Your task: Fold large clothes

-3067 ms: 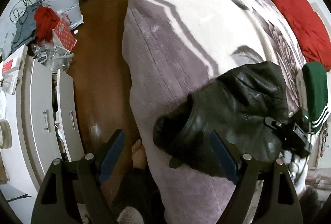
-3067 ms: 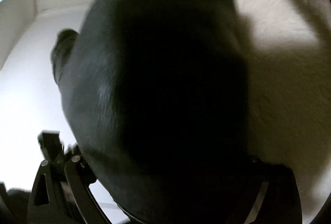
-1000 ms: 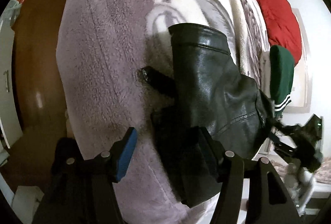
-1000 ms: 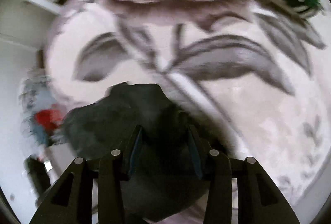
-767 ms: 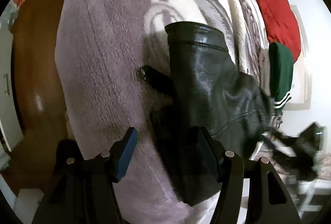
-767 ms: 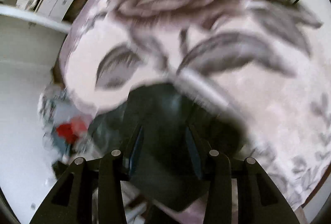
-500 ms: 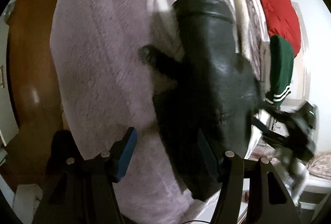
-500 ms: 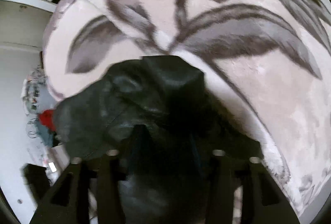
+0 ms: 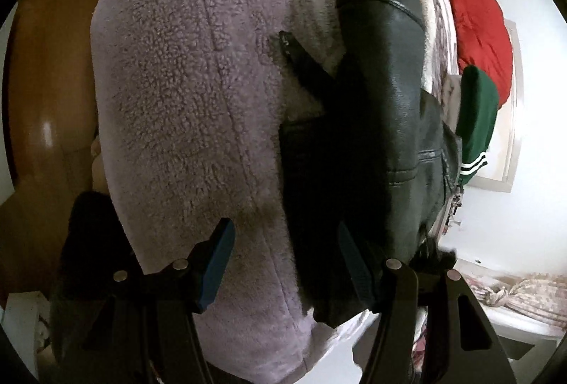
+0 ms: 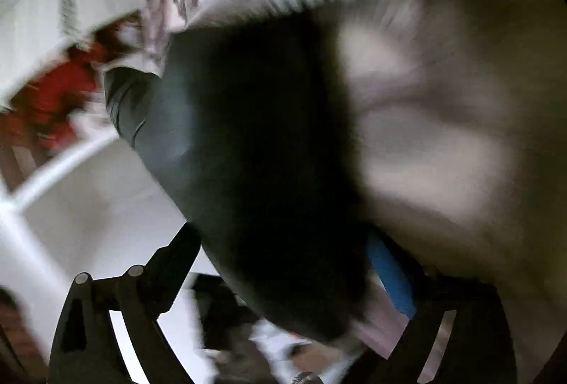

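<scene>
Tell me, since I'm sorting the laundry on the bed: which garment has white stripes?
The green garment, lying at the bed's far side between the black leather jacket and the red garment; white stripes cross its lower end.

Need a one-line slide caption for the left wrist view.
Open left gripper beside a black leather jacket on a purple fleece blanket.

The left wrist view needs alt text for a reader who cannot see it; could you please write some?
A black leather jacket lies on a fluffy lilac fleece blanket, partly overhanging its near edge. The left claw is open above both, its blue-padded fingers spread. Beyond lie a green striped garment and a red cushion.
</scene>
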{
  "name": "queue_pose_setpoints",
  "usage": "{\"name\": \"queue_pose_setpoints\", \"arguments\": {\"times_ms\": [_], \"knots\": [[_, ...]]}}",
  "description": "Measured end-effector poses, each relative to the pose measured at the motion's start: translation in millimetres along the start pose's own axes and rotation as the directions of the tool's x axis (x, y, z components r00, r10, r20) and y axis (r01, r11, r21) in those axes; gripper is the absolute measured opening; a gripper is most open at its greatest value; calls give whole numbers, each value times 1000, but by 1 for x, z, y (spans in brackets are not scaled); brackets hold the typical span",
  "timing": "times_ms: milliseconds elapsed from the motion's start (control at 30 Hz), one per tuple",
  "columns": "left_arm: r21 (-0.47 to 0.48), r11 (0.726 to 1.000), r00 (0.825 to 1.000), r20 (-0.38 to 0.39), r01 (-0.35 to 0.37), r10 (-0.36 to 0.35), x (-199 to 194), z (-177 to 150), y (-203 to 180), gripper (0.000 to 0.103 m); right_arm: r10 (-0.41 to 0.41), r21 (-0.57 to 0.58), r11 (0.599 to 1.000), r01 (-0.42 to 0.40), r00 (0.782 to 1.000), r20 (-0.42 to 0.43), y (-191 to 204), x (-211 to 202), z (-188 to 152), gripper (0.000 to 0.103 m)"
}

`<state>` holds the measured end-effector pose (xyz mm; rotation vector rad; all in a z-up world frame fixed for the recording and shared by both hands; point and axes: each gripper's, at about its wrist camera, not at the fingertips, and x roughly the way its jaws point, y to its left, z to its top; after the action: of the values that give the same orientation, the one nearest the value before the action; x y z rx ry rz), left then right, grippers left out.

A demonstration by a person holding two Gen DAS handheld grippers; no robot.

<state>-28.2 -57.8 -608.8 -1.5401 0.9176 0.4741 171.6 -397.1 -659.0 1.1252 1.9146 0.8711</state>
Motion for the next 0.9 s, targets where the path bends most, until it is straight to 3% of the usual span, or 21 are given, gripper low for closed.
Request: {"name": "queue_pose_setpoints", "arguments": {"times_ms": [33,100,167,200,233,300,367,467,700,733,833,867,900], "knots": [[3,1000,1000,1,13,-13,0,1,-1,58,-8,-27,1000,8,1000,-15,10,18,6,99],[0,998,998,8,67,-67,0,2,-4,58,-101,-65,993,100,995,-8,28,38,11,99],[-30,988,988,15,153,-152,-1,3,-2,58,10,68,998,-10,1000,7,27,42,13,87],[-52,979,980,19,198,-197,0,4,-1,58,63,136,989,-63,998,3,26,43,13,77],[-65,970,973,23,232,-231,1,4,0,58,97,187,978,-96,995,8,25,42,13,73],[-90,938,943,36,334,-332,7,6,-1,58,153,276,949,-155,988,28,22,42,12,73],[-89,917,921,38,390,-388,17,9,-3,58,184,317,930,-184,982,32,20,43,14,72],[-95,893,898,29,440,-439,41,17,-1,64,191,347,919,-187,981,24,17,46,20,72],[-150,803,816,60,576,-574,55,7,22,64,205,355,918,-178,978,-38,21,56,37,73],[-157,805,819,68,572,-569,53,4,27,64,209,348,920,-178,976,-54,22,57,39,75],[-167,837,853,80,521,-515,48,-5,43,64,159,295,946,-131,985,-73,29,58,43,77],[-181,838,857,84,514,-508,46,-8,52,64,120,259,961,-97,990,-75,35,57,43,78],[-200,827,851,95,525,-517,46,-11,58,64,59,210,977,-42,995,-77,44,56,42,83]]}}
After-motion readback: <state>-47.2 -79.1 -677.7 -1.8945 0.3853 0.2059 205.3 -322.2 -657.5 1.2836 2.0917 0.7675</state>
